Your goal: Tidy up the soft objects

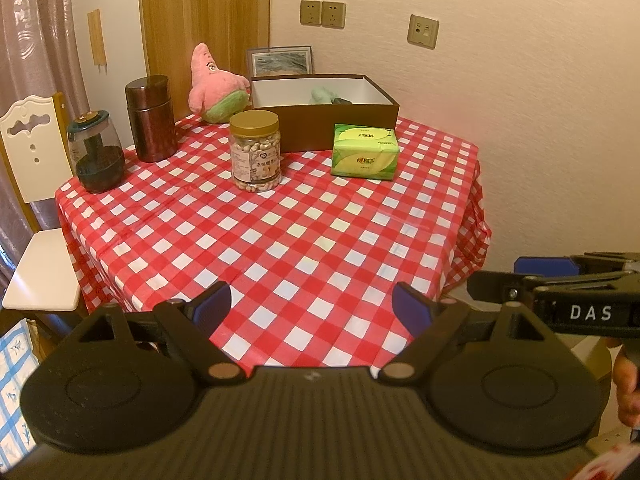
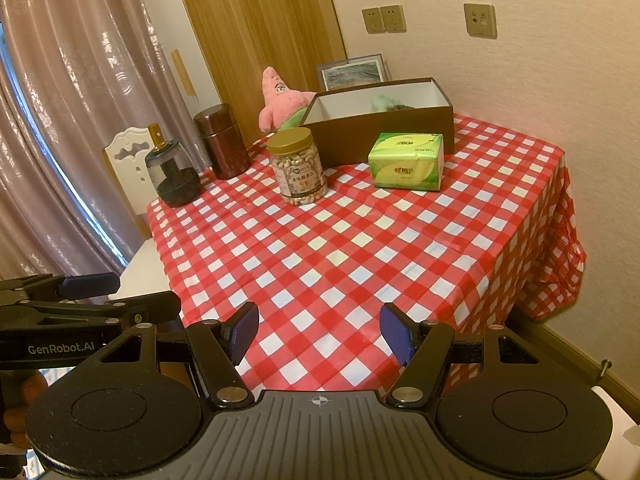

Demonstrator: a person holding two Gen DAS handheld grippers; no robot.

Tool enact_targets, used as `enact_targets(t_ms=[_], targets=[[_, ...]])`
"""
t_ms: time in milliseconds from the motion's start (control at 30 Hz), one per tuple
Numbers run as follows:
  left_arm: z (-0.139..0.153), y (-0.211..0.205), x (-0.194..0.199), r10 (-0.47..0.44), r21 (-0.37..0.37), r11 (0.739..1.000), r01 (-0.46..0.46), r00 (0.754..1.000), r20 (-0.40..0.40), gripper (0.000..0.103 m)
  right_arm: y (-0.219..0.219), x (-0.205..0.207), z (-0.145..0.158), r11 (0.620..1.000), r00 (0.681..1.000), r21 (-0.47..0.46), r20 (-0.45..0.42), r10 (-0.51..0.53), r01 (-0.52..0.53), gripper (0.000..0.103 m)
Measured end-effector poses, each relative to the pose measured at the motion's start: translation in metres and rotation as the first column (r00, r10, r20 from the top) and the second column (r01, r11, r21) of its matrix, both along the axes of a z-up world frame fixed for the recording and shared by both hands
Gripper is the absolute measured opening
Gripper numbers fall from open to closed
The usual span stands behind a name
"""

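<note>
A pink star plush toy sits at the back of the checked table, left of an open brown box. A pale green soft item lies inside the box. A green tissue pack lies in front of the box. My left gripper is open and empty over the table's near edge. My right gripper is open and empty too, beside it. Each gripper shows at the edge of the other's view.
A nut jar, a brown canister and a glass jar with dark contents stand on the table's left. A picture frame leans on the wall. A white chair stands at the left.
</note>
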State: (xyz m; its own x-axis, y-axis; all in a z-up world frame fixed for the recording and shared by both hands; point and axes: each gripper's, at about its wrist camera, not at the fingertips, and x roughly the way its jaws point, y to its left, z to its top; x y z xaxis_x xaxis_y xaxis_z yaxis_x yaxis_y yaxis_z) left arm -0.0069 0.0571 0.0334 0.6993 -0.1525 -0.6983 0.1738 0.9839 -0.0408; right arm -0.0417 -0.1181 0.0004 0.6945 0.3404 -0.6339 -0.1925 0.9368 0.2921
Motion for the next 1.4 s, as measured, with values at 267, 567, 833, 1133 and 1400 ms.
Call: enact_targets(t_ms=[267, 567, 833, 1133, 1400], targets=[[0.0000, -0.0009, -0.0002, -0.001, -0.001, 1.000, 0.001, 1.000, 0.000, 0.086, 0.0001, 0.0001, -0.0002, 1.000, 1.000, 0.000, 0.000, 0.000, 0.000, 0.067], [-0.0007, -0.0012, 0.0003, 0.000, -0.001, 1.000, 0.000, 1.000, 0.001, 0.086, -0.0003, 0.0002, -0.0003, 1.000, 1.000, 0.000, 0.000, 0.000, 0.000, 0.067], [-0.0010, -0.0015, 0.0006, -0.001, -0.002, 1.000, 0.001, 1.000, 0.001, 0.086, -0.0002, 0.0004, -0.0005, 1.000, 1.000, 0.000, 0.001, 0.000, 0.000, 0.067], [-0.0015, -0.0020, 0.0013, -0.001, -0.001, 1.000, 0.001, 1.000, 0.001, 0.087, 0.0004, 0.0009, -0.0001, 1.000, 1.000, 0.001, 0.000, -0.001, 0.001, 0.067], [-0.0020, -0.0026, 0.0020, -0.001, -0.001, 1.000, 0.001, 1.000, 0.001, 0.087, 0.0001, 0.0011, -0.0004, 1.000, 1.000, 0.001, 0.000, -0.001, 0.001, 0.067]])
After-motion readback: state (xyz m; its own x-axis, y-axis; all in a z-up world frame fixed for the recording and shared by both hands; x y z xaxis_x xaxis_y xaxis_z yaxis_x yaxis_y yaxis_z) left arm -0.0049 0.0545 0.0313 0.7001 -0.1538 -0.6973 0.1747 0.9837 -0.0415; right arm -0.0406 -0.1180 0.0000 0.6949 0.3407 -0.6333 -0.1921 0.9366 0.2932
